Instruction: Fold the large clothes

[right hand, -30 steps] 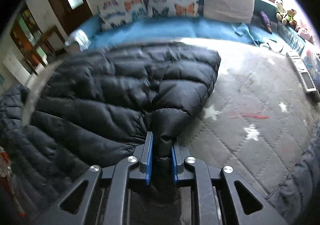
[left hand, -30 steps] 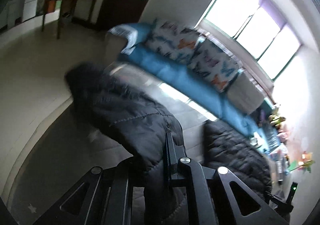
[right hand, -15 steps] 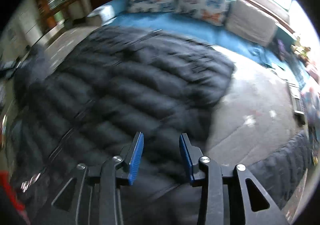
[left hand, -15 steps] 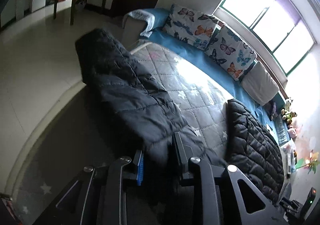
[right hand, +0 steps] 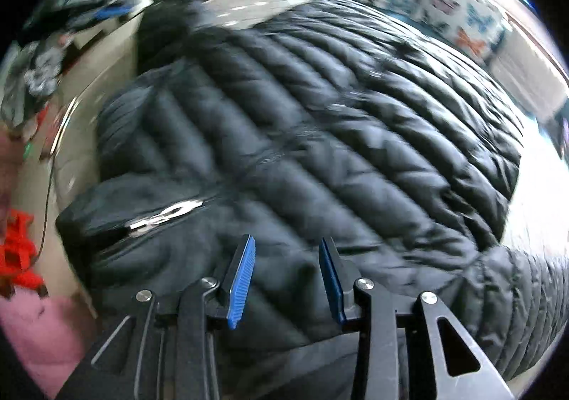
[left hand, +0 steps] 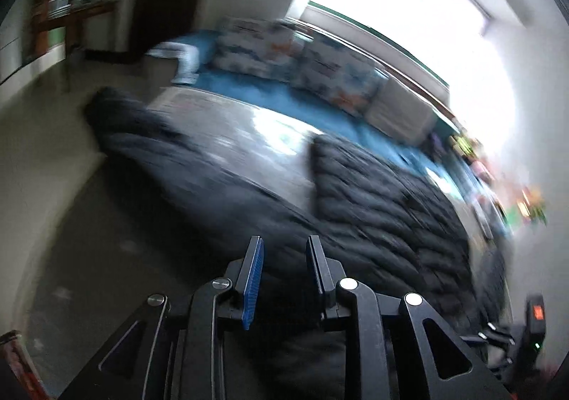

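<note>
A black quilted jacket (right hand: 320, 122) is lying spread over a grey star-patterned mat (left hand: 249, 129) beside a blue sofa (left hand: 284, 97) carrying butterfly cushions (right hand: 444, 5). The right hand-held gripper (right hand: 286, 250) is hovering just above the jacket's near edge, its blue-padded jaws parted and gripping nothing. The left hand-held gripper (left hand: 284, 247) is likewise standing slightly parted and empty over dark jacket fabric. No containers are showing clearly.

One black puffer jacket (right hand: 320, 122) is lying across one grey star-print mat (left hand: 245, 137), reaching its near edge. Two butterfly-print cushions (left hand: 295, 55) and one plain cushion (left hand: 402, 112) are lining the mat's far edge. Two grippers are showing, one per view.
</note>
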`<control>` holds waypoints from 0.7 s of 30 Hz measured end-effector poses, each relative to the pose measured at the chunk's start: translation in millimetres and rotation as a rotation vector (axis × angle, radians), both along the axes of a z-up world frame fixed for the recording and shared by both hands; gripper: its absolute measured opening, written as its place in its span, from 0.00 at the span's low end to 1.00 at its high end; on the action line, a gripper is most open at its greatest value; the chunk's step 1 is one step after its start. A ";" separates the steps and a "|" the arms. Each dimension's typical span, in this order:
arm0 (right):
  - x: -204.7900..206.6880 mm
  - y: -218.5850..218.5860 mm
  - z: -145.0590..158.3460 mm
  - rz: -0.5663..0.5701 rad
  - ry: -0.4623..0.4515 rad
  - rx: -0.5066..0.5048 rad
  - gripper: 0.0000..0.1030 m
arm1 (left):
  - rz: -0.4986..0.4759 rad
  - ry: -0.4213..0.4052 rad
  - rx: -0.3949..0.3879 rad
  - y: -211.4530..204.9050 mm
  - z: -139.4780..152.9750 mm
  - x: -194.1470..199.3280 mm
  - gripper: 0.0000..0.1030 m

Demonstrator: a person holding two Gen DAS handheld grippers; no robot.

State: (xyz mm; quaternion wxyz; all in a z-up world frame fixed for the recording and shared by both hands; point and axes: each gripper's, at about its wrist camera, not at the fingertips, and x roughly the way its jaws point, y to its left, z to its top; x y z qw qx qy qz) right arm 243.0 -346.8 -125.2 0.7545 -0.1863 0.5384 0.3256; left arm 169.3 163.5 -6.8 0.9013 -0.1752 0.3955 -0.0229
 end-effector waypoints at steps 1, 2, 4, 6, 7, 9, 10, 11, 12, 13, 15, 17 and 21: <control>-7.8 1.3 -5.5 0.019 0.010 -0.012 0.40 | -0.056 0.004 0.005 -19.2 -2.7 -2.1 0.27; -18.2 4.9 -13.1 0.043 0.015 -0.027 0.40 | -0.114 0.012 0.012 -40.2 -7.0 -4.0 0.27; -34.7 13.0 -19.6 0.078 -0.006 -0.045 0.41 | -0.215 0.027 0.023 -75.8 -14.2 -7.4 0.27; -44.5 13.5 -16.4 0.102 -0.023 -0.054 0.43 | -0.293 0.033 0.037 -109.2 -23.4 -11.6 0.27; -46.9 12.2 -15.0 0.103 -0.017 -0.052 0.43 | -0.345 0.045 0.047 -127.4 -29.0 -15.0 0.27; -54.8 7.4 -15.1 0.089 -0.002 -0.030 0.43 | -0.428 0.053 0.052 -154.4 -39.1 -23.9 0.27; -59.5 4.2 -16.1 0.081 0.003 -0.021 0.43 | -0.460 0.059 0.057 -165.7 -45.9 -27.3 0.27; -64.1 2.6 -18.2 0.081 -0.005 -0.020 0.43 | -0.502 0.063 0.063 -177.8 -52.2 -34.6 0.27; -68.1 1.4 -17.6 0.084 -0.019 -0.019 0.43 | -0.535 0.066 0.068 -186.8 -60.3 -40.2 0.27; -70.6 -1.0 -14.4 0.082 -0.024 -0.010 0.43 | -0.575 0.093 0.077 -194.8 -67.7 -46.3 0.27; -74.1 -6.1 -4.1 0.054 -0.015 0.028 0.43 | -0.610 0.116 0.087 -206.8 -83.0 -59.2 0.27; -71.5 -21.3 8.8 0.006 -0.035 0.083 0.43 | -0.616 0.117 0.101 -209.6 -93.6 -69.0 0.27; -54.2 -50.8 1.7 -0.124 -0.055 0.092 0.45 | -0.609 0.102 0.104 -210.1 -101.7 -81.1 0.26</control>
